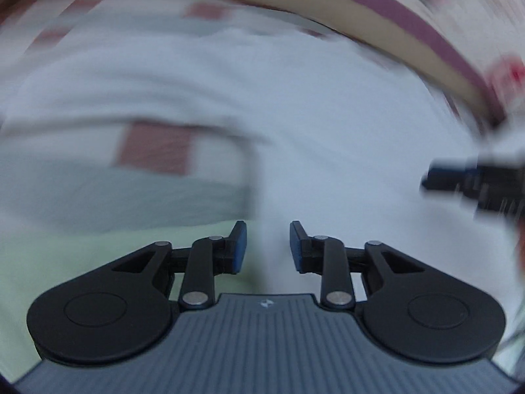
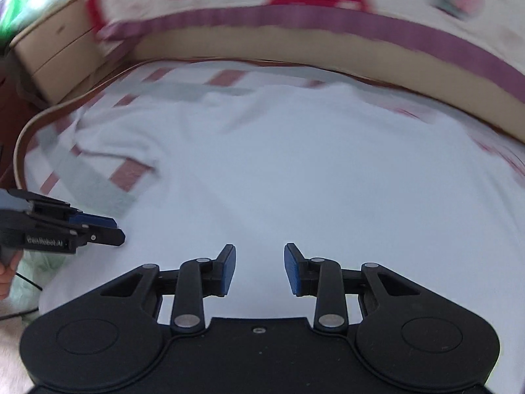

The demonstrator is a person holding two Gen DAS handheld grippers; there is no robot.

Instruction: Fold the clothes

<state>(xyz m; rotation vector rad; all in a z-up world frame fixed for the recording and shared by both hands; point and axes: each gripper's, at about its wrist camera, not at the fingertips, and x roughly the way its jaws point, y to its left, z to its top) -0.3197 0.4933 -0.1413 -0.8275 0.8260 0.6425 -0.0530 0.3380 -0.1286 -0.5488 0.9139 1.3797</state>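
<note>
The white soft cotton garment (image 2: 279, 170) lies spread across the checked bed sheet (image 2: 128, 174), limp and light by its look, best pinched at a near hem edge; left gripper (image 1: 267, 243) and right gripper (image 2: 259, 269) hang spread, empty.

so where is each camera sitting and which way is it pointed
Left wrist: rides the left gripper, facing forward over the white garment; own open fingers below, the right gripper entering at right.
Right wrist: rides the right gripper, facing the same garment; own open fingers below, the left gripper and a hand at left.
Shared: garment, striped sheet, purple-edged bedding.
</note>
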